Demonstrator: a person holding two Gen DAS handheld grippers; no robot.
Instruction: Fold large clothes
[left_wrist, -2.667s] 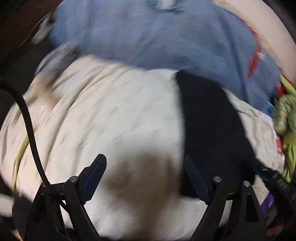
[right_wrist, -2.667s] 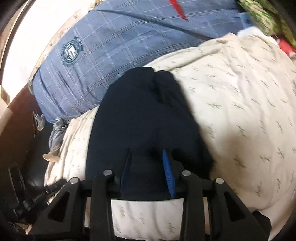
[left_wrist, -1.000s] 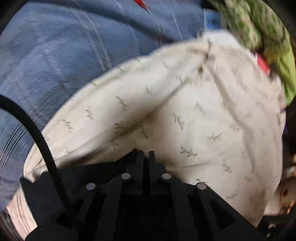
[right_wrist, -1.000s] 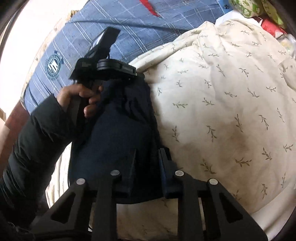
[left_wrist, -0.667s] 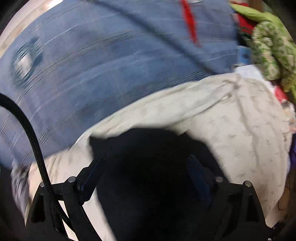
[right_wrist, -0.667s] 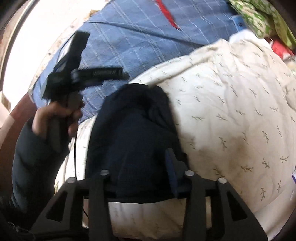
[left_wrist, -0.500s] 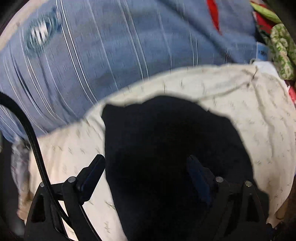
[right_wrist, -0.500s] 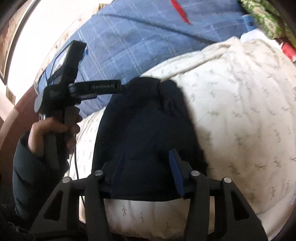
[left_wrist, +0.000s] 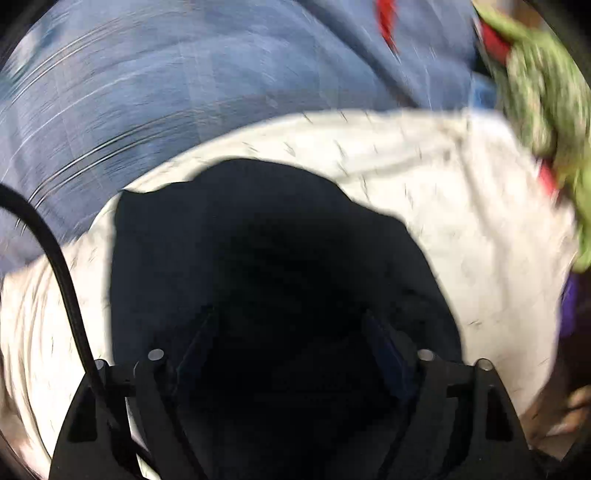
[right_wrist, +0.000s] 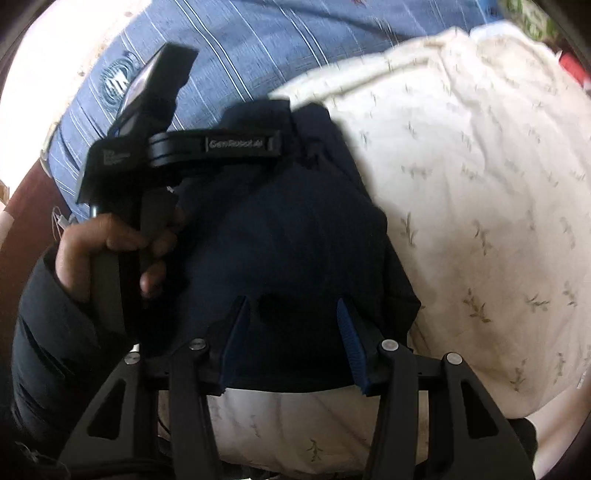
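Navy garment (right_wrist: 288, 240) folded on quilt (right_wrist: 480, 184); left gripper (left_wrist: 291, 343) closing, right gripper (right_wrist: 291, 332) apart.

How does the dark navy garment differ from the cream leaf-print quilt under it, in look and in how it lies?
The dark navy garment is plain and nearly black; the cream leaf-print quilt is pale with small sprigs. The garment is a compact folded bundle with bunched edges, while the quilt spreads wide and puffy past it on all sides. The garment lies on top between both tools' fingers; the quilt lies beneath. Both are soft fabric resting on the bed.
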